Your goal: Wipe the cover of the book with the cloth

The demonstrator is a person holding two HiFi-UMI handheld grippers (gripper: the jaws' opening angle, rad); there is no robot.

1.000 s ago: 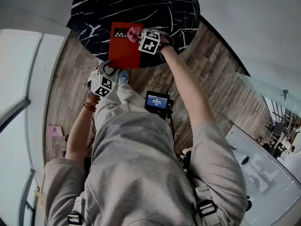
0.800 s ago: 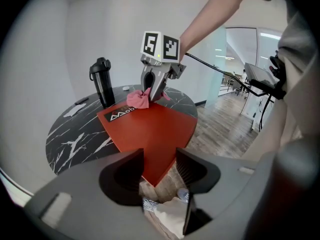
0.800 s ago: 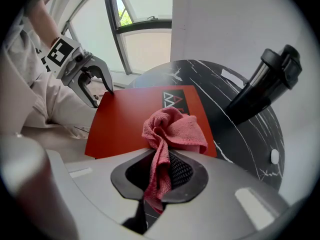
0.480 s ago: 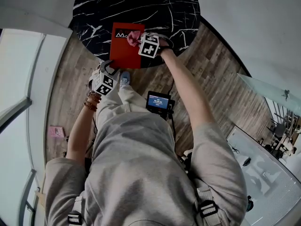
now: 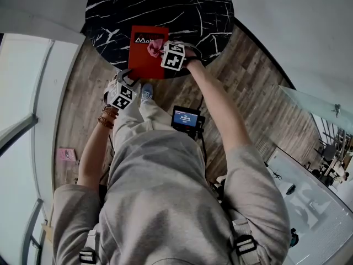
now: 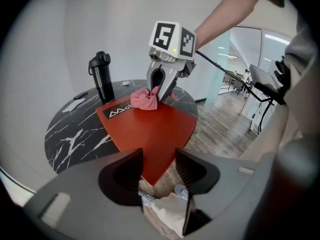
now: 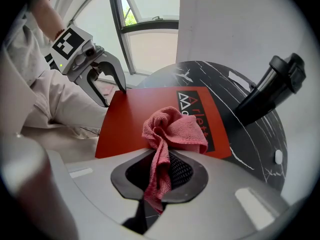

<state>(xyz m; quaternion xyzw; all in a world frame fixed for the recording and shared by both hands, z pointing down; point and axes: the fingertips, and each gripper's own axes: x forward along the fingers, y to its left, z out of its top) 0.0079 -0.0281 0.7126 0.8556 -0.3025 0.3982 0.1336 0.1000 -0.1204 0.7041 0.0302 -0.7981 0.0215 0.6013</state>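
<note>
The round black marble table [image 5: 212,15] carries the red book [image 5: 143,62] at its near edge, and the book's near corner sticks out past the rim over the wooden floor.

Your left gripper [image 6: 157,166] is at that overhanging corner with its jaws well apart. They have just been closing a little, and the corner lies between them without being pinched. I cannot tell whether either jaw tip touches the cover.

Your right gripper [image 7: 159,170] points steeply down over the far part of the cover. Its jaws are clamped tight on a tail of the pink cloth [image 7: 175,129]. The rest of the cloth sits bunched on the cover, resting on the black strip with white lettering.

A black bottle [image 6: 102,79] stands upright on the table just beyond the book's far corner.

The cloth covers part of the lettering, so the word cannot be read whole. In the head view, the marker cubes hide the jaws of both grippers.
</note>
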